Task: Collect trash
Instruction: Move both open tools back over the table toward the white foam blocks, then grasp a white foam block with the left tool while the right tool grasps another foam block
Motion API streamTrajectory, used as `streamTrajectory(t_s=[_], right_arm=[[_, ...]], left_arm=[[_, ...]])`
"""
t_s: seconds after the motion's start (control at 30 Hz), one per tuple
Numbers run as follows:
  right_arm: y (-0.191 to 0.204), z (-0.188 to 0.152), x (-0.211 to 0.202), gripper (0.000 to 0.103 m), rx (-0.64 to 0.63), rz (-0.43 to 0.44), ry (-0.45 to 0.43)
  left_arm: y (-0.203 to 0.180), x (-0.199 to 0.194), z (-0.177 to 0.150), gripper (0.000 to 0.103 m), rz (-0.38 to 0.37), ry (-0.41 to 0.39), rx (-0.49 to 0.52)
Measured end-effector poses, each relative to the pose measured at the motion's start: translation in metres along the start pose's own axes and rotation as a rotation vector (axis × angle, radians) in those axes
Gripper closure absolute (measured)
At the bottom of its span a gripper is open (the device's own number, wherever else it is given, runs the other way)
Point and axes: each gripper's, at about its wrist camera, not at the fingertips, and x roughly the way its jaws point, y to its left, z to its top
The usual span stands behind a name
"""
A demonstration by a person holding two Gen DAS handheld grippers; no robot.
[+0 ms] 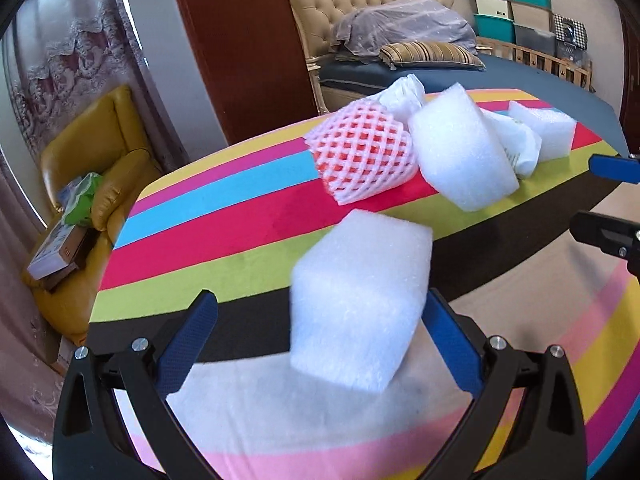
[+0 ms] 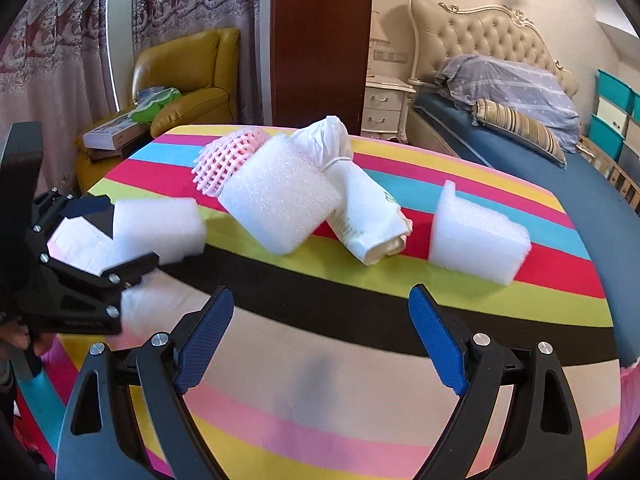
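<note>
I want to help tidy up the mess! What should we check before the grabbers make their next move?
1. Left gripper open around the foam block: ok.
2. Block firmly pinched: not ok, there is a gap at one finger.
3. Right gripper open and empty: ok.
4. Pink net, foam sleeve and white bag lying on the striped cloth: ok.
5. Trash bin in sight: not ok, none shows.
</note>
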Motion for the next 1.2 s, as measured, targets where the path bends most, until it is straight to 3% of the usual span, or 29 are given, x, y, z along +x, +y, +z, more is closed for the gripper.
streamTrajectory(t_s=[0.07,0.13,0.23,0.3,0.43,0.57,0.73,0.97,1.0,1.2], right_arm=[[0.001,0.004,0.005,0.019,0.021,0.005,0.003],[0.003,0.006,0.006,0.019,0.036,0.007,-0.002],[0.010,0.011,0.012,0.019,0.044,0.008,-0.007],[0.018,0.015,0.017,0.019,0.046,0.010,-0.006],[0.031,0.026,0.027,0.019,0.082,0.024,-0.015],[0.040,0.038,0.036,0.019,0.148,-0.015,-0.031],[0.033,0.052,0.049,0.019,0.293,0.000,-0.017],[0.036,0.053,0.067,0.019,0.331,-0.006,0.020],[0.035,0.053,0.068,0.029,0.332,-0.007,0.022],[0.052,0.051,0.042,0.036,0.162,-0.062,-0.055]], left_arm=[[-0.003,0.001,0.001,0.016,-0.030,-0.004,0.000],[-0.001,-0.002,0.000,0.044,-0.058,-0.027,-0.007],[0.003,-0.010,-0.004,0.045,-0.029,-0.062,-0.009],[0.008,-0.021,-0.009,0.045,0.037,-0.096,-0.022],[0.027,-0.031,-0.018,0.045,0.125,-0.142,-0.117],[0.041,-0.039,-0.020,0.045,0.108,-0.197,-0.190],[0.039,-0.043,-0.024,0.045,0.087,-0.212,-0.177],[0.043,-0.046,-0.028,0.045,0.070,-0.217,-0.191],[0.042,-0.046,-0.028,0.045,0.070,-0.217,-0.186],[0.042,-0.045,-0.028,0.045,0.079,-0.209,-0.182]])
